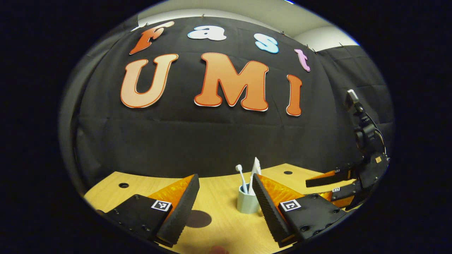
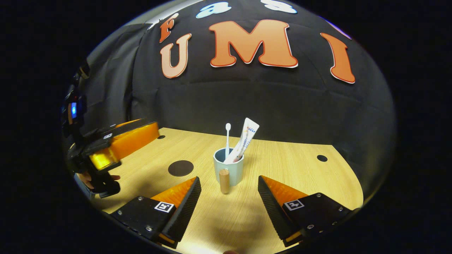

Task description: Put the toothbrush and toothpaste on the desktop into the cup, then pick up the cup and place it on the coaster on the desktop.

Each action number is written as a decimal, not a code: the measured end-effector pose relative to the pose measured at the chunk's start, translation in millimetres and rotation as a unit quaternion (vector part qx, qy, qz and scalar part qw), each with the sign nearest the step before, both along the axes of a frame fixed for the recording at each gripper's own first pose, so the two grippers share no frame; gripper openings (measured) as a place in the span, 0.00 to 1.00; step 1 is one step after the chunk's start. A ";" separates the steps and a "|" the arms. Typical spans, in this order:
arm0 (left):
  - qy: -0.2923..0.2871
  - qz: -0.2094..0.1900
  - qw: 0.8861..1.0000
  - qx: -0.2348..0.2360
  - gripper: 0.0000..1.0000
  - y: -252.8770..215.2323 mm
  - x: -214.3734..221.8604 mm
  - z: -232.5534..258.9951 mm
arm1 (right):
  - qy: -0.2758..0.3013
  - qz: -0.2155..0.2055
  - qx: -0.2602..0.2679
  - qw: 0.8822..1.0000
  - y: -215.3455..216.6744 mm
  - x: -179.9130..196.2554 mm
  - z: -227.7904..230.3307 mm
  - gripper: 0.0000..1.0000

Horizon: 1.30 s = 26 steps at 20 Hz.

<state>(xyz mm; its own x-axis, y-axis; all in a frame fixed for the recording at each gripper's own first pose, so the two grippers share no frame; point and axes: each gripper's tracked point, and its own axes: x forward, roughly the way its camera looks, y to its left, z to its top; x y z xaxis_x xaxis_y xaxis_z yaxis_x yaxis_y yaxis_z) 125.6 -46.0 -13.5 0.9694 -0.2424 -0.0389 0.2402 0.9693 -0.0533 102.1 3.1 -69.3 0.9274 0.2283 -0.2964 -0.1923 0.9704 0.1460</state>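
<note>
Already the toothbrush and toothpaste stand in the cup, which sits near the middle of the desktop, well apart from the dark round coaster toward its left edge. Both the right gripper and the left gripper are spread wide, holding nothing. What remains, I judge, is grasping the cup and setting it on the coaster
</note>
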 end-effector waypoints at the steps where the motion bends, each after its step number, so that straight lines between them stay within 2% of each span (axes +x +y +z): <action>1: 0.003 0.008 1.000 0.003 0.96 10.4 -11.0 -0.6 | 0.005 0.000 -0.002 1.000 3.2 3.1 2.2 0.97; 6: 0.015 0.036 0.999 0.007 0.96 51.9 -55.8 -4.8 | 0.062 0.006 -0.013 0.998 15.2 23.9 -6.1 0.98; 8: 0.012 0.040 0.999 0.002 0.96 60.6 -67.5 -5.3 | 0.092 0.020 -0.022 0.995 17.2 30.1 -15.2 0.97; 15: 0.021 0.064 0.998 0.011 0.97 90.8 -98.6 -21.8 | 0.157 0.020 -0.029 0.987 23.0 55.6 -32.6 0.96; 19: 0.026 0.067 0.997 0.013 0.97 97.4 -110.5 -31.5 | 0.209 0.014 -0.051 0.976 15.9 67.1 -51.0 0.96; 23: 0.038 0.075 0.996 0.003 0.97 105.6 -114.8 -40.4 | 0.252 0.013 -0.048 0.967 20.3 75.1 -54.4 0.96; 26: 0.042 0.074 0.996 0.011 0.97 108.6 -121.9 -46.2 | 0.286 0.019 -0.043 0.957 27.8 78.1 -59.7 0.88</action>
<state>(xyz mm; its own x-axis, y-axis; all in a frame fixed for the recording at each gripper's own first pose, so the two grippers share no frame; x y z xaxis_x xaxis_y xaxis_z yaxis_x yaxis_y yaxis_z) 3.8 62.6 -59.8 0.9875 -0.0961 -0.1247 0.0911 0.9948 -0.0449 180.2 30.9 -129.0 0.5986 0.2098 -0.7731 -0.1394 0.9776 0.1574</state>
